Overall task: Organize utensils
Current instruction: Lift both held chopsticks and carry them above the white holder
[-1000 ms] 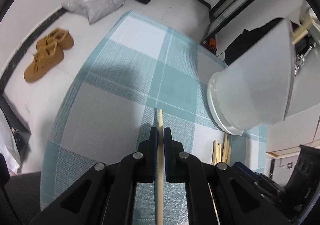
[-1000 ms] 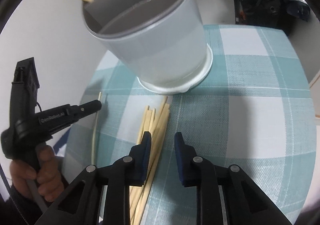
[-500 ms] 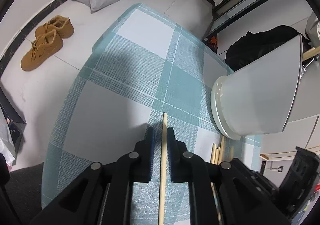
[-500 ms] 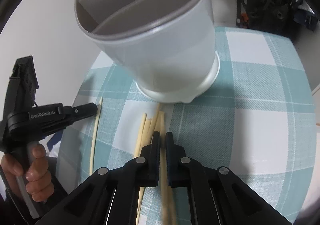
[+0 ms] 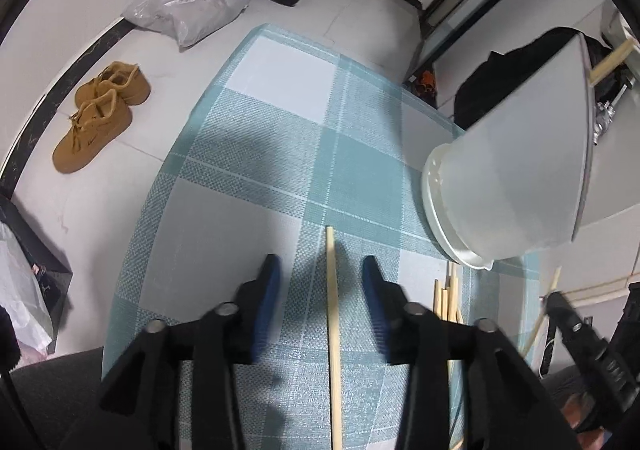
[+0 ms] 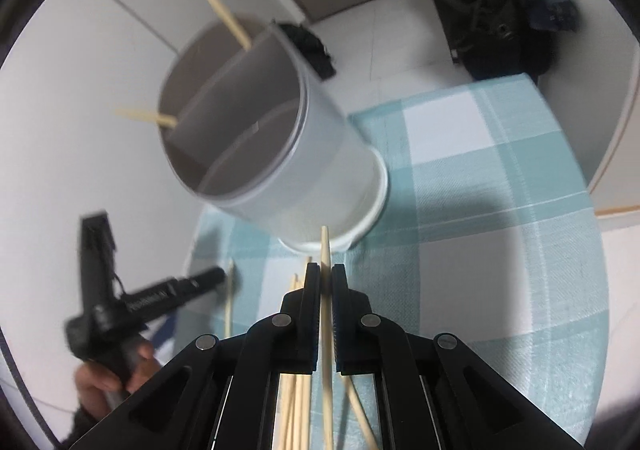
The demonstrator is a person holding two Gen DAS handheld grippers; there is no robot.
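1. Right wrist view: teal-and-white checked tablecloth (image 6: pixel 500 169) carries everything within reach of both hands.
2. White divided plastic utensil holder (image 6: pixel 280 153) stands upright — two chopsticks already lean inside.
3. Loose bamboo chopsticks (image 6: pixel 294 402) lie just before it.
4. Right gripper (image 6: pixel 326 282) is clamped on one bamboo chopstick (image 6: pixel 325 250), tip aimed holderward.
5. Left gripper (image 5: pixel 320 278) is opening — its single chopstick (image 5: pixel 332 330) lies free between the jaws.

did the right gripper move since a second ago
Yes: the right gripper, shut on a chopstick, has lifted off the pile toward the white holder.
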